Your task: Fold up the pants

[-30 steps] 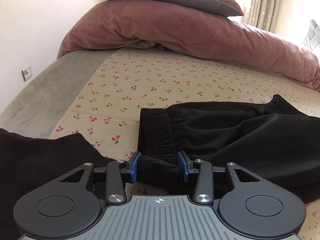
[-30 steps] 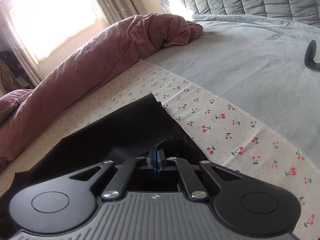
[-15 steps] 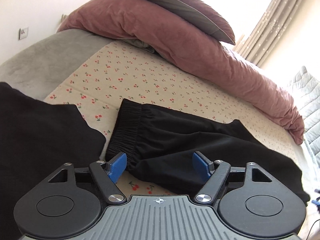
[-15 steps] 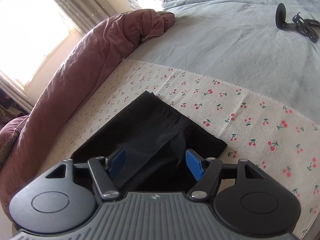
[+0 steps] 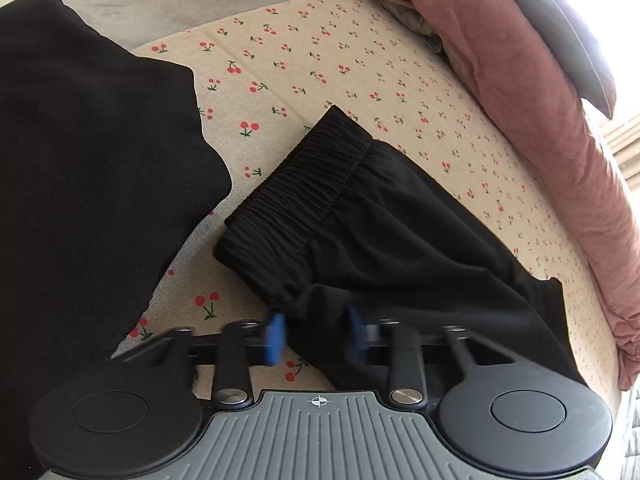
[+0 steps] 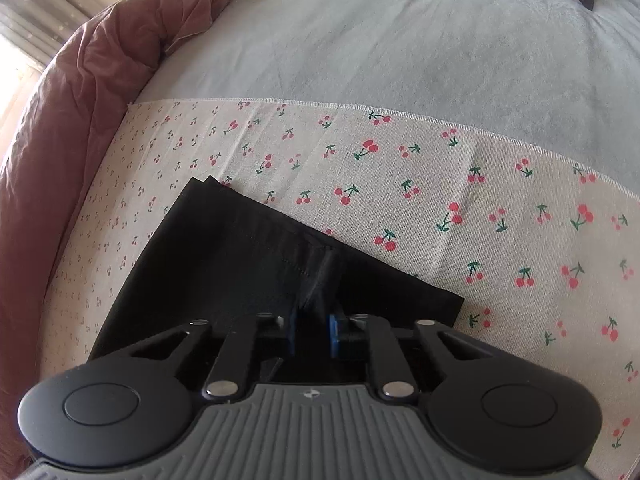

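While we pinch both ends of the pants, the fold reads as partway done, and these lines run from near to far.
Left gripper (image 5: pixel 316 338): its jaws have just been closing and the blue pads now squeeze a bunched edge of black cloth just below the waistband.
Right gripper (image 6: pixel 312 332): its jaws have just been closing too, and they now grip a raised ridge of fabric at the hem end.
Pants (image 5: pixel 400 248): we see them lying narrow and long on the cherry-print sheet (image 5: pixel 320 64), so we judge the legs already laid one over the other.
Waistband (image 5: pixel 304 184): its elastic lies flat just beyond the left pads.
Hem end (image 6: pixel 224 232): two layered edges show at the far corner, stacked neatly.
Left to do: we judge a crosswise fold, bringing hem to waistband, not yet made.
Other black garment (image 5: pixel 80 160): it lies close beside the waistband, apart from it.
Pink duvet (image 5: pixel 520 92): heaped along the far edge, well clear.
Grey blanket (image 6: pixel 400 40): it spreads beyond the sheet.
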A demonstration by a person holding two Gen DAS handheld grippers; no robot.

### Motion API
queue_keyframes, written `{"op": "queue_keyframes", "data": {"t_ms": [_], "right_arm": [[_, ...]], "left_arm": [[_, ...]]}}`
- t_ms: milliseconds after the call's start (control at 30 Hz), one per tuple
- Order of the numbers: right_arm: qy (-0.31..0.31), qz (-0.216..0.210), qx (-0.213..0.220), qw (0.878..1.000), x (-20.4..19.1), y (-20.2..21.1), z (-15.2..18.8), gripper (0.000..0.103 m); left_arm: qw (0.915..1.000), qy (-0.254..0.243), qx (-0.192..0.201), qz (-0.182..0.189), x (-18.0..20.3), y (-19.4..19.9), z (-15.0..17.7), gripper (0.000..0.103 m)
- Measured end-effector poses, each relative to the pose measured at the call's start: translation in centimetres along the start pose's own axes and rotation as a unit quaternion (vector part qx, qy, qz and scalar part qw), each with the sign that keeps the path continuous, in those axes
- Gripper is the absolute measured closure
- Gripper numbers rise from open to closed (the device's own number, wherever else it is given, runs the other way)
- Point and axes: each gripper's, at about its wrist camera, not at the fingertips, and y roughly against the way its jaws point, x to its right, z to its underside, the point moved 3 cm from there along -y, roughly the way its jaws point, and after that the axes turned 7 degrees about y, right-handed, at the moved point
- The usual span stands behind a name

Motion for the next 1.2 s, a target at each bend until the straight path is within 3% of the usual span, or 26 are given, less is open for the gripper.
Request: {"op": "queue_keyframes", "data": {"t_ms": [33, 100, 200, 233, 300, 333, 367, 467, 533, 567, 667, 800, 933, 1033, 1100, 1133, 1167, 1200], "right_arm": [[0.01, -0.005, 0.009, 1.0, -0.2, 0.2, 0.1, 0.103], [0.025, -0.031, 0.031, 0.999, -1.2, 0.8, -0.2, 0.103], [0.043, -0.136, 0.101, 0.985, -4.2, 4.6, -1.3, 0.103], [0.054, -0.184, 0.133, 0.972, -5.1, 6.5, -1.4, 0.103], [0.091, -0.264, 0.217, 0.935, -6.2, 11.1, -0.9, 0.103], [0.11, -0.287, 0.251, 0.918, -5.8, 12.8, -0.2, 0.103], [0.119, -0.293, 0.261, 0.912, -5.2, 13.5, 0.3, 0.103], [0.121, -0.239, 0.192, 0.944, -1.1, 10.8, 1.3, 0.103], [0.087, -0.189, 0.132, 0.969, 3.3, 6.8, 2.4, 0.103], [0.066, -0.187, 0.116, 0.973, 4.9, 5.8, 2.9, 0.103], [0.037, -0.2, 0.102, 0.974, 8.1, 4.5, 5.0, 0.103], [0.057, -0.181, 0.107, 0.976, 7.4, 5.1, 5.1, 0.103], [0.084, -0.168, 0.121, 0.975, 6.3, 5.9, 4.6, 0.097], [0.089, -0.161, 0.117, 0.976, 5.9, 5.4, 4.5, 0.092], [0.082, -0.163, 0.12, 0.976, 6.0, 5.1, 4.7, 0.087], [0.079, -0.166, 0.12, 0.976, 6.0, 4.9, 4.9, 0.086], [0.076, -0.166, 0.118, 0.976, 6.0, 4.6, 5.1, 0.085], [0.073, -0.164, 0.115, 0.977, 6.2, 4.2, 5.4, 0.084]], "left_arm": [[1.0, 0.002, 0.004, 0.009, 0.0, 0.1, 0.1, 0.1], [0.9992, 0.001, 0.027, 0.028, 0.3, 1.0, -0.1, 0.103], [0.9901, 0.017, 0.08, 0.114, 0.7, 4.2, -1.4, 0.103], [0.9866, 0.021, 0.094, 0.132, 0.6, 5.0, -1.6, 0.103], [0.9832, 0.014, 0.115, 0.142, 0.1, 6.3, -1.4, 0.103], [0.9853, -0.004, 0.113, 0.128, -0.2, 6.3, -1.0, 0.103], [0.9894, -0.022, 0.099, 0.105, -0.6, 5.8, -0.6, 0.103], [0.9972, -0.061, 0.026, 0.034, -2.5, 3.1, 1.1, 0.103], [0.9978, -0.061, -0.004, 0.027, -3.7, 2.1, 1.9, 0.102], [0.9976, -0.062, -0.008, 0.028, -3.9, 2.0, 2.0, 0.102], [0.9968, -0.073, -0.001, 0.032, -3.6, 2.9, 1.7, 0.101], [0.9938, -0.105, -0.009, 0.036, -2.8, 4.8, 1.6, 0.089], [0.9918, -0.11, 0.035, 0.054, -2.2, 8.3, 1.8, 0.078], [0.9849, -0.142, 0.072, 0.069, 0.4, 10.5, 1.9, 0.075], [0.9761, -0.186, 0.076, 0.083, 3.5, 10.5, 2.4, 0.06], [0.9698, -0.213, 0.069, 0.096, 5.4, 10.2, 2.8, 0.035], [0.9618, -0.241, 0.065, 0.113, 7.4, 9.5, 3.3, 0.019], [0.9519, -0.27, 0.064, 0.13, 9.7, 8.6, 3.7, 0.019]]}}
